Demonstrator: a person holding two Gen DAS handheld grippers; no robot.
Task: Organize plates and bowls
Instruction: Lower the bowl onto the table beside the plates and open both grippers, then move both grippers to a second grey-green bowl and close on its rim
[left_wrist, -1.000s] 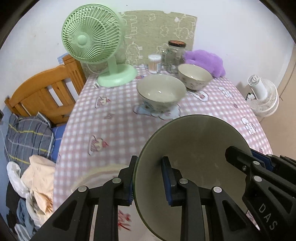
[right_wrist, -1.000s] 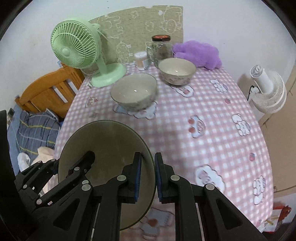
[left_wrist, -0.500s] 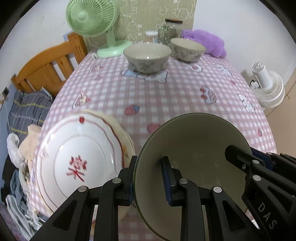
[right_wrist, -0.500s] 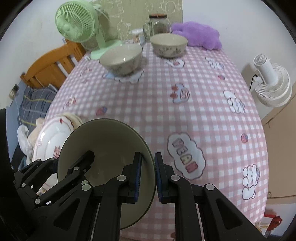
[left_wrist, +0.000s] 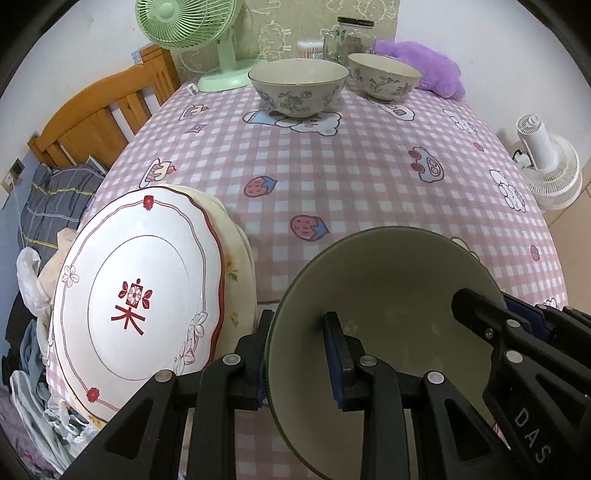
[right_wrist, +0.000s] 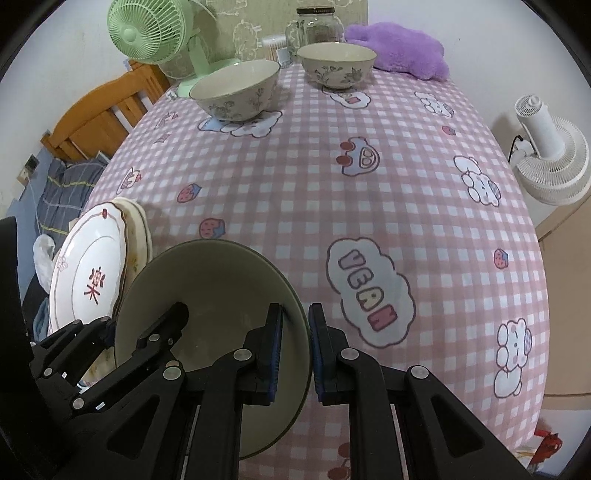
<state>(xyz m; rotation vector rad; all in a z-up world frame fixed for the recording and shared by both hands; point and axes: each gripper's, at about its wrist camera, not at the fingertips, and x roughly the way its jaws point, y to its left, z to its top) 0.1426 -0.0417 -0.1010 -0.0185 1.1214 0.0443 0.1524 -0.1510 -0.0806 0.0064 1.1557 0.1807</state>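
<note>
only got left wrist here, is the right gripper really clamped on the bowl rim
Observer: Yes. The right gripper has its jaws shut on the bowl rim, one pad inside and one outside.
Operator: ok, what's hidden right of the bowl
Observer: A cloud print lettered VEAN, with no dish on it.

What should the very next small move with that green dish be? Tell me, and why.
Probably carry the green dish left over the plate stack. The left hand-held gripper and right hand-held gripper both clamp its rim, and it is beside the stack, not yet above it.
</note>
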